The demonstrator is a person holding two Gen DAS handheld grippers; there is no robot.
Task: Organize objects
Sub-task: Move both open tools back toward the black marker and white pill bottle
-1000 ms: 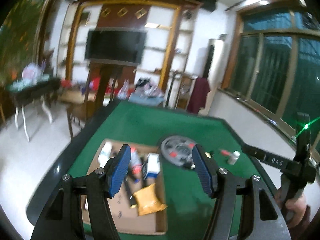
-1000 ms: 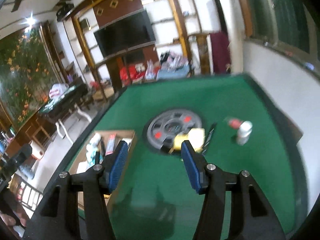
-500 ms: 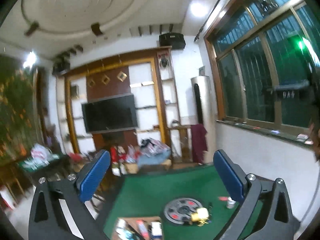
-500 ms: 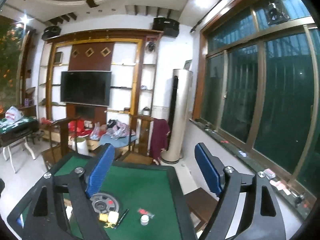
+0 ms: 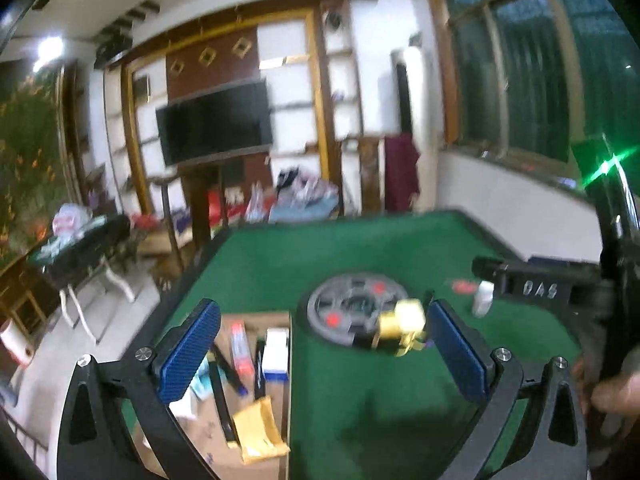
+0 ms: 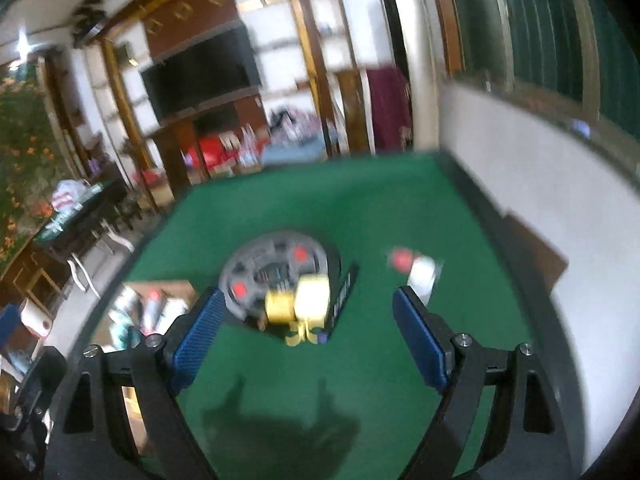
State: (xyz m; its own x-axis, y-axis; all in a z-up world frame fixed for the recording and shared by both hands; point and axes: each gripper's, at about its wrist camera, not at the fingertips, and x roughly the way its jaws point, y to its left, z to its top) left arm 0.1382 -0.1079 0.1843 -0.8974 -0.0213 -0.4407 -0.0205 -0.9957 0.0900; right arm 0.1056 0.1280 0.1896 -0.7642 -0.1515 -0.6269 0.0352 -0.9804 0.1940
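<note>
Both tools wide apart and empty: left tool (image 5: 320,356), right tool (image 6: 304,340). Yellow box (image 6: 308,304) sits mid-counter, leaning on the grey disc (image 6: 276,276); carton (image 5: 224,420) at the left edge. Risk: a pad clips the disc, the box tips, and the pen (image 6: 344,284) or bottle (image 6: 420,276) gets knocked.

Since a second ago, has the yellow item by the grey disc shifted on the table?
No. The yellow item still lies against the near rim of the grey disc, with the small white bottle to its right.
</note>
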